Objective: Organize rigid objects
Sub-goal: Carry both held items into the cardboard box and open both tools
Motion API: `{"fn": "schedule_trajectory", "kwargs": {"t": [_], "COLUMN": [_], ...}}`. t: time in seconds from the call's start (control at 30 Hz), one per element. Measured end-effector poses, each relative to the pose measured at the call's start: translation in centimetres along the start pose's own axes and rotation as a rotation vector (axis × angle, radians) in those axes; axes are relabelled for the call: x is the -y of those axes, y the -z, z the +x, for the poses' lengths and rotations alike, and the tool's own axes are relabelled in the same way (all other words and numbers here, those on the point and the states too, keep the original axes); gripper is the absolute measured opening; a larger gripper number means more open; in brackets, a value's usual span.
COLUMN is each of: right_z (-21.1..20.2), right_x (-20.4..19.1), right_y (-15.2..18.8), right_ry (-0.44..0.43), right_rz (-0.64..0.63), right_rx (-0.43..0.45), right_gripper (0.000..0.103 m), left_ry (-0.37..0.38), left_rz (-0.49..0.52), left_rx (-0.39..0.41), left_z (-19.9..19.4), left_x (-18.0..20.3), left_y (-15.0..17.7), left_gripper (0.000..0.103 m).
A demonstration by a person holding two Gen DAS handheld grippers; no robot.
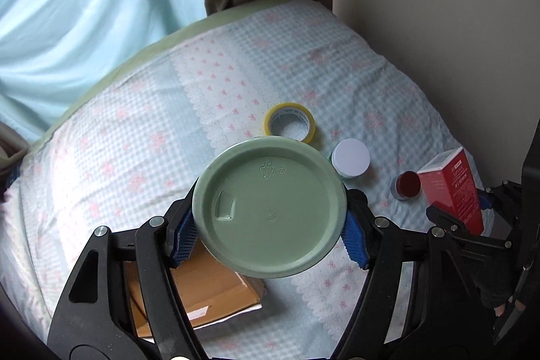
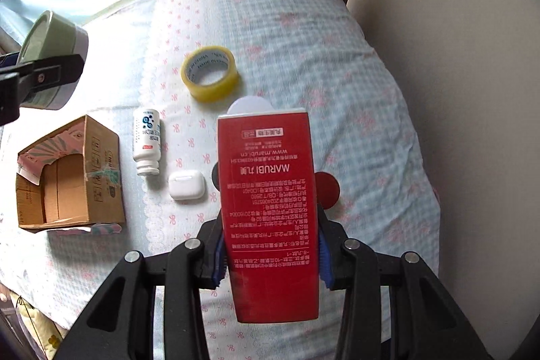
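My left gripper [image 1: 270, 225] is shut on a green round jar [image 1: 270, 208], held in the air with its base toward the camera; the jar also shows at the far left of the right wrist view [image 2: 54, 36]. My right gripper [image 2: 270, 255] is shut on a red Marubi carton [image 2: 270, 208], held above the bed; the carton also shows in the left wrist view [image 1: 452, 188]. An open cardboard box [image 2: 67, 181] lies on the bed, below the green jar; in the left wrist view [image 1: 202, 292] it is partly hidden under the jar.
On the checked bedspread [image 2: 303, 39] lie a yellow tape roll [image 2: 211, 78], a white pill bottle [image 2: 146, 140], a white earbud case [image 2: 186, 184], a white-lidded jar [image 1: 350, 157] and a small red-lidded pot [image 1: 406, 186]. A wall [image 2: 455, 56] runs along the right; curtains hang behind.
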State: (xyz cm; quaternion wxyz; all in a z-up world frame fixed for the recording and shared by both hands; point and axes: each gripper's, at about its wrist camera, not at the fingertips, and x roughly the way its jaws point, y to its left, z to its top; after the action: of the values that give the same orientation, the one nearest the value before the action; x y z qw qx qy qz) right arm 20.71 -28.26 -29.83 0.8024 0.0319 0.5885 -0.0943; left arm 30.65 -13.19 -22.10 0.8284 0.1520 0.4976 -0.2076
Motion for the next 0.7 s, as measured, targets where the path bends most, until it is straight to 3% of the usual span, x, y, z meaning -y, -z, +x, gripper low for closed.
{"fn": "schedule_trajectory", "kwargs": {"t": [0.17, 0.33, 0.53, 0.7], "right_z": [-4.9, -8.9, -10.9, -9.8], "right_x": [-3.1, -9.3, -18.5, -26.3], "right_y": [-1.4, -2.1, -3.3, -4.4], "right_ry": [-0.061, -0.099, -0.182, -0.25], "right_rz": [0.011, -0.025, -0.076, -0.129], "right_rx": [0.088, 0.139, 0.139, 0.102], "right_gripper": [0.039, 0.039, 0.039, 0.039], "left_ry": [0.001, -0.002, -0.01, -0.053], "left_rz": [-0.034, -0.067, -0.149, -0.224], "left_rx": [0.081, 0.111, 0.106, 0.066], "left_z": [-6.2, -9.8, -10.8, -8.6], "left_x": [-4.3, -10.2, -18.7, -24.9], "left_y": [2.0, 5.3, 9.3, 12.6], "left_gripper": [0.068, 0.068, 0.068, 0.068]}}
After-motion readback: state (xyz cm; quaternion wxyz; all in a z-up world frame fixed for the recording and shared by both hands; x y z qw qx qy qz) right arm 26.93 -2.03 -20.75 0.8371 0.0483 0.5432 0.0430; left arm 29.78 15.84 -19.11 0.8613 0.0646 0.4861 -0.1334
